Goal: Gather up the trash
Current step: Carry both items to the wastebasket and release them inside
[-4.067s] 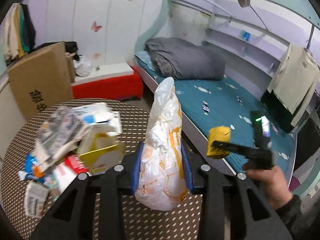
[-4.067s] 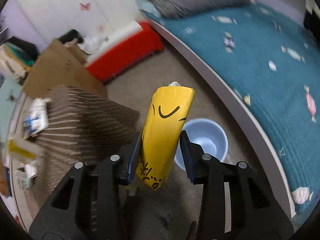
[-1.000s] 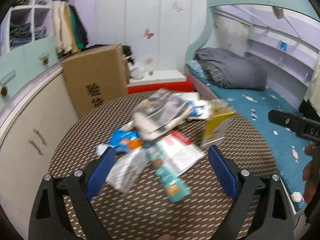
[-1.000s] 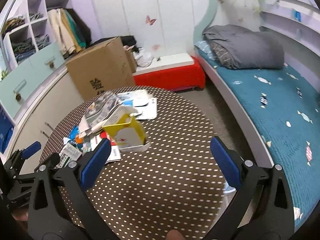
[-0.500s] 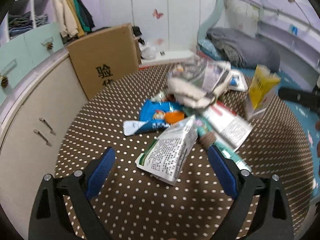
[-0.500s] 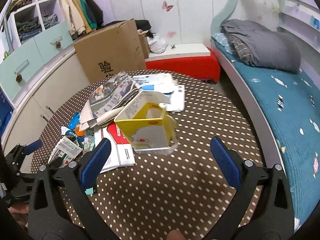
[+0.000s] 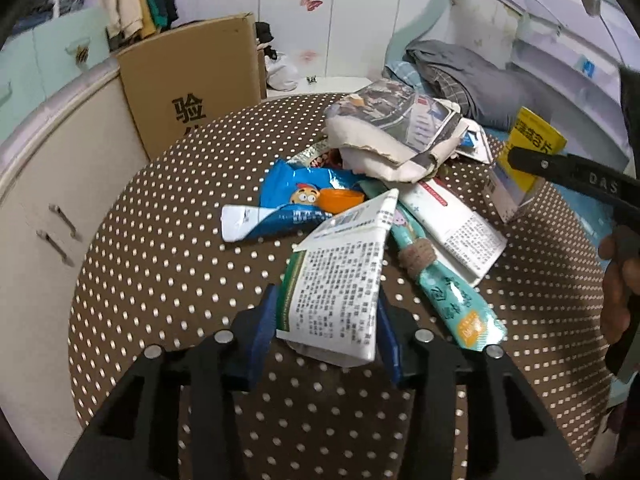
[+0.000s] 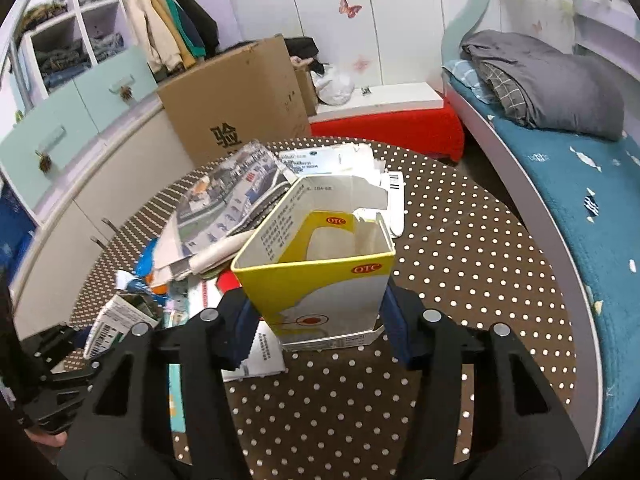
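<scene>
The yellow-and-white box [image 8: 320, 280] between the right tool's [image 8: 320, 312] fingers bears "OTC" in red ovals on its near wall and inner flap. Beyond both tools, the brown cardboard box [image 8: 236, 108] shows "验". The right tool's black arm [image 7: 580, 180] reads "DAS".

Glossy blue snack wrapper [image 7: 296, 204]; matt cardboard carton [image 8: 320, 284]

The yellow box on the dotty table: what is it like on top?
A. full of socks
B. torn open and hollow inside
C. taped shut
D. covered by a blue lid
B: the yellow box shows a ragged open top with bare walls inside, standing between the right gripper pads as its jaws are closing.
</scene>
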Demonstrator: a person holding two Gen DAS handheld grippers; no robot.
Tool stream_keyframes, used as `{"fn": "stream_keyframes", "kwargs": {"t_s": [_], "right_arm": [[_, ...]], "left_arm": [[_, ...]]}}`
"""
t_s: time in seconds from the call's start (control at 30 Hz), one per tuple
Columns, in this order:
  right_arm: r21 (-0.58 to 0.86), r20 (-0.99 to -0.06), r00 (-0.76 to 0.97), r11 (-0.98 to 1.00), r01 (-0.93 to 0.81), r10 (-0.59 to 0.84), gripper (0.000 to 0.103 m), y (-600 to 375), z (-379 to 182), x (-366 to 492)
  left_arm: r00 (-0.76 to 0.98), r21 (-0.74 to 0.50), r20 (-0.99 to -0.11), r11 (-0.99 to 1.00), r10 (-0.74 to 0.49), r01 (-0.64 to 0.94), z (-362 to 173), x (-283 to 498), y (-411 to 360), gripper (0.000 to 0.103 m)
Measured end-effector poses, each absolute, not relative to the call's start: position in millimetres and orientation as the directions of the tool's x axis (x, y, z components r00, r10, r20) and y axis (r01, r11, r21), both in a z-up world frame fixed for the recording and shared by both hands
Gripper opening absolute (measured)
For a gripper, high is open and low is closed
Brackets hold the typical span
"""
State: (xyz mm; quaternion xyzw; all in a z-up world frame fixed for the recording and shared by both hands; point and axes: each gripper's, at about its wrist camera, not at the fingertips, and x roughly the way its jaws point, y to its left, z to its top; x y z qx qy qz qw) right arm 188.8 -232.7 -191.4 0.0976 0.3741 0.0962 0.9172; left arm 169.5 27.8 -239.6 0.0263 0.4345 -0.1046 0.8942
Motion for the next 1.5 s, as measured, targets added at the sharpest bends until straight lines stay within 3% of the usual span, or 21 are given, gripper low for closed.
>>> {"fn": "stream_keyframes", "kwargs": {"t_s": [0.4, 0.67, 0.9, 1.17, 1.27, 1.33, 1.5], "right_arm": [[0.376, -0.579, 0.755, 0.923, -0.086, 0.306, 0.053, -314.5, -145.8, 155.4], [0.427, -0.561, 0.803, 0.901, 0.070, 0.203, 0.053, -419.1, -141.3, 142.5], [0.423, -0.657, 0.747, 0.870, 0.252, 0.103, 0.053, -498.5, -195.9, 152.4], [0.422, -0.786, 0.609, 0.813, 0.402, 0.108, 0.054, -549.5, -313.5, 181.9], [0.434, -0.811, 0.572, 0.782, 0.447, 0.123, 0.062, -562.0, -354.2, 190.5], [0.449, -0.823, 0.551, 0.751, 0.484, 0.137, 0.075, -570.8, -379.2, 193.3], [0.484, -0.829, 0.541, 0.669, 0.565, 0.143, 0.081, -592.4, -407.8, 181.2]], "left_arm": [[0.652, -0.126, -0.709, 0.958, -0.268, 0.257, -188.9, 143.3, -7.9, 0.043], [0.654, -0.160, -0.649, 0.909, -0.390, 0.384, -150.4, 163.1, -93.0, 0.043], [0.591, -0.207, -0.647, 0.857, -0.482, 0.472, -150.0, 179.9, -170.7, 0.043], [0.513, -0.198, -0.703, 0.829, -0.492, 0.524, -172.6, 204.8, -239.2, 0.043], [0.479, -0.192, -0.733, 0.822, -0.484, 0.537, -186.3, 215.9, -263.0, 0.043], [0.451, -0.189, -0.754, 0.816, -0.477, 0.546, -196.8, 222.8, -280.5, 0.043], [0.385, -0.173, -0.802, 0.795, -0.456, 0.582, -222.8, 238.1, -320.7, 0.043]]}}
